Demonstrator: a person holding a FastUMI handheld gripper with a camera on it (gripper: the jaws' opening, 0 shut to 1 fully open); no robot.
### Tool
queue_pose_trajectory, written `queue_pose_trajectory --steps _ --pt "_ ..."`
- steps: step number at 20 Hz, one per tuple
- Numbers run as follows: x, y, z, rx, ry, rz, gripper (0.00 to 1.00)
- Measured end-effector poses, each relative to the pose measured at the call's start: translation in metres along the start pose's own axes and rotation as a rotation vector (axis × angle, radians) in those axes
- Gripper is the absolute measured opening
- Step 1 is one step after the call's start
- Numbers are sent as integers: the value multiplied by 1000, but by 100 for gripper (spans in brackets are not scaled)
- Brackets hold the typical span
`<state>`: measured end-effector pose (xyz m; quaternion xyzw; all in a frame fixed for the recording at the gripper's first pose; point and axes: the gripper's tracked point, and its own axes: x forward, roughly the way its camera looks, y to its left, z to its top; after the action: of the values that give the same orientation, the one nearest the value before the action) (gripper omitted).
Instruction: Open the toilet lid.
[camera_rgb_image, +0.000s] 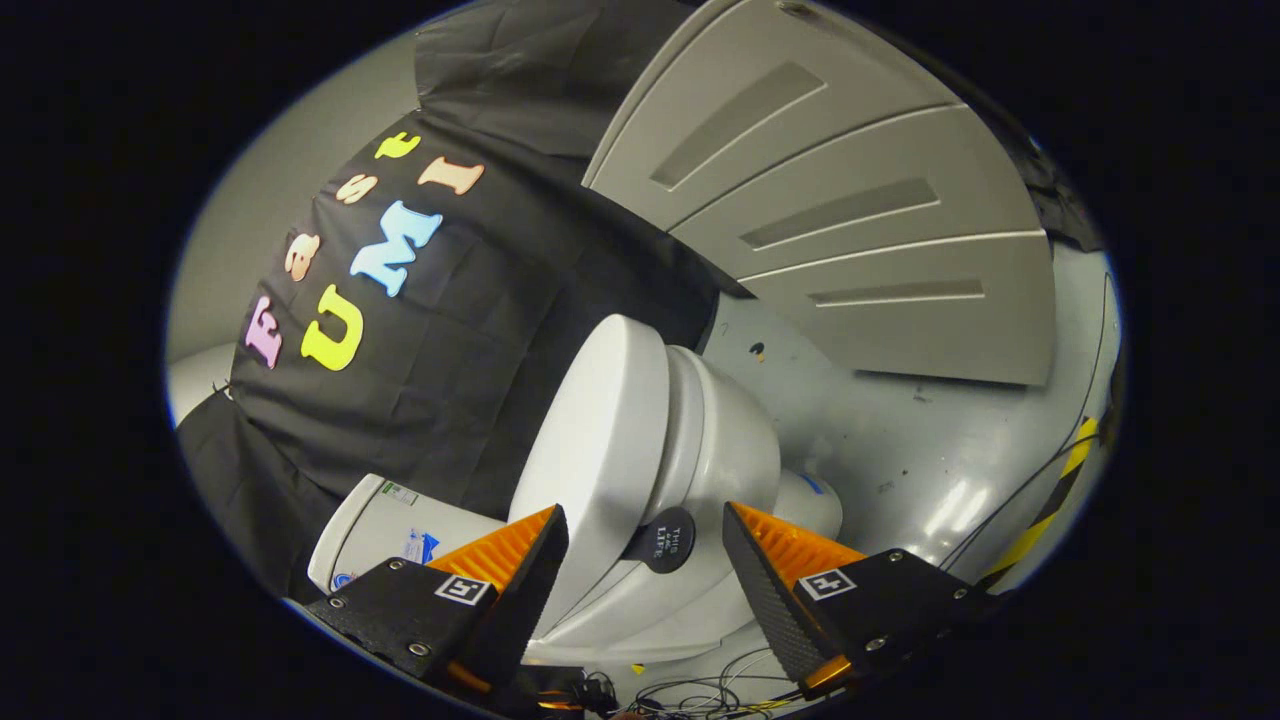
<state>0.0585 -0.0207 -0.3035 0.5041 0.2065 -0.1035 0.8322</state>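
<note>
While tool gapes wide, toilet lid edge sits between fingers.

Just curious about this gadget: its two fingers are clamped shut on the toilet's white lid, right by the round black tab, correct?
Not quite. In the gripper view the gripper is open, its fingers apart on either side of the white lid and round black tab, not clamped on it.

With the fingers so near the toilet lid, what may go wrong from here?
1. The fingers of the gripper stand open on either side of the toilet lid, not pressing it; closing badly, they may slip off its smooth rim.
2. The black tab on the lid edge lies between the fingers; a pinch there may tear it off.
3. Loose cables lie on the floor below and may snag.
</note>
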Motion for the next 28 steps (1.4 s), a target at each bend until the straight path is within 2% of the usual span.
queue_pose_trajectory --steps 2,4,10,11,12,13,14,16,19,28 --pt "6 -7 -7 16 39 -14 95" --pt "10 -9 -8 37 51 -5 89" --pt "18 -10 -8 88 67 -9 58" --pt "19 -8 -8 87 70 -1 49" --pt "21 -6 -9 83 76 5 45" --pt "22 -8 -9 75 80 -3 33" --pt "23 -10 -8 78 81 -4 28" --pt "19 -8 0 109 67 10 22" --pt "20 -4 2 187 56 37 2" --pt "19 -2 2 149 94 4 0"
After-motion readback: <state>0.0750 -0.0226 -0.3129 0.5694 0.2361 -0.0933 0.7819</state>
